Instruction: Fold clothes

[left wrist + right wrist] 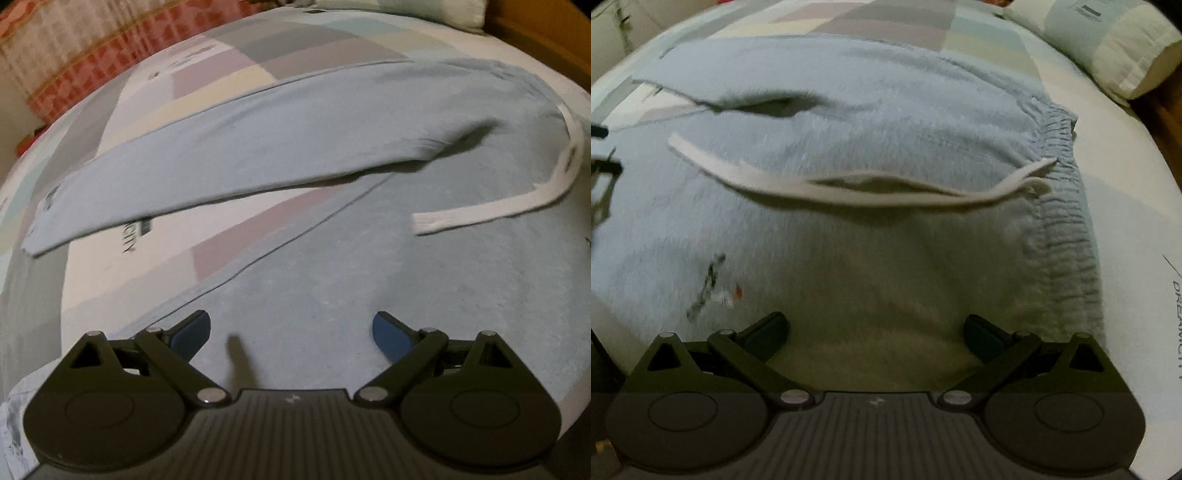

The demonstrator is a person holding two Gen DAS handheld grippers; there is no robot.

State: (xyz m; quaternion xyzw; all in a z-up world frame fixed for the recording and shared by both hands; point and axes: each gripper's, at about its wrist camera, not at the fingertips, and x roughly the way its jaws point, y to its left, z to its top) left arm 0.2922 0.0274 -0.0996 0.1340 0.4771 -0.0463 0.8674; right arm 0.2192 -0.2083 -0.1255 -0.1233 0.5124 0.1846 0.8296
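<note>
A bed [258, 85] covered in a pastel patchwork sheet carries the whole job, a pillow [1108, 48] lying at its far corner. Spread across it are the light blue sweatpants [332, 258], one leg [221, 155] angled away from the other so bare sheet shows between them; the elastic waistband [1060, 229] lies toward the right side, the white drawstring [849, 184] trailing loose over the front. The left gripper [291, 332] hovers over the nearer leg, jaws wide apart and empty — the right gripper [875, 332] likewise, spread wide with nothing between its pads, just above the hip area. A good first fold likely means laying the splayed leg onto its twin, seams matched, tucking the drawstring in first — pinch only at edges, lift low, and smooth before releasing.
</note>
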